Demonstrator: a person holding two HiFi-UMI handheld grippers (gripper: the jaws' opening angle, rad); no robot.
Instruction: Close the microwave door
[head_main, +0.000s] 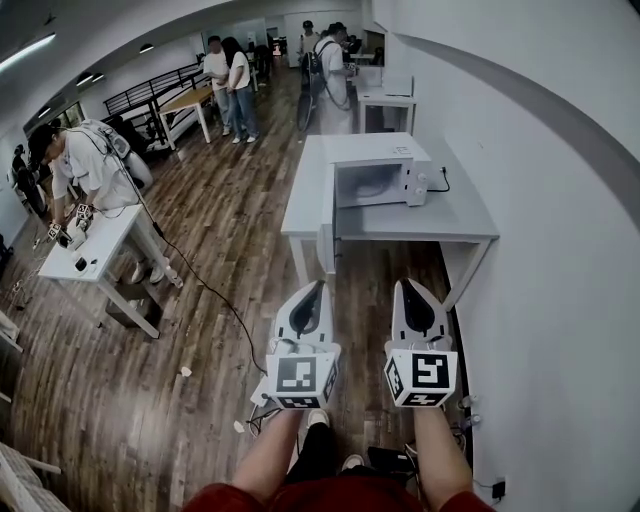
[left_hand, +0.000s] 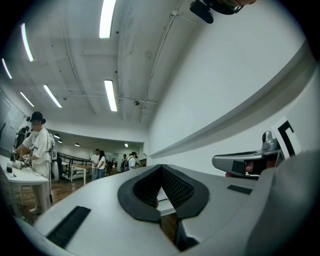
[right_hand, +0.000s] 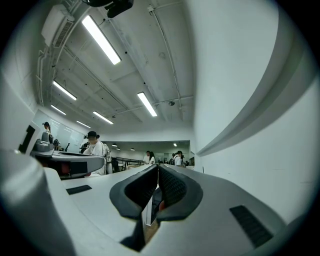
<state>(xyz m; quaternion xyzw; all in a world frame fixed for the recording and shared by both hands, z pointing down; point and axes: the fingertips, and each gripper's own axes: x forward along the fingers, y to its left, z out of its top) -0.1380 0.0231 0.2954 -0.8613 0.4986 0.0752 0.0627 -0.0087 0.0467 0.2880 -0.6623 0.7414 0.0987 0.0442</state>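
Note:
A white microwave (head_main: 385, 170) stands on a white table (head_main: 460, 215) against the right wall, some way ahead of me. Its cavity shows dark, and its door (head_main: 326, 235) hangs swung out toward me on the left side. My left gripper (head_main: 318, 287) and right gripper (head_main: 404, 284) are held side by side over the wooden floor, well short of the table, both pointing at it. Each has its jaws shut with nothing between them. In the left gripper view the left gripper (left_hand: 161, 167) shows its dark pads together, as does the right gripper (right_hand: 158, 167) in the right gripper view.
A person works at a white table (head_main: 95, 245) on the left. A black cable (head_main: 215, 300) runs across the floor, with a small cup (head_main: 186, 371) near it. Several people stand at the far end. The white wall (head_main: 560, 250) runs close along my right.

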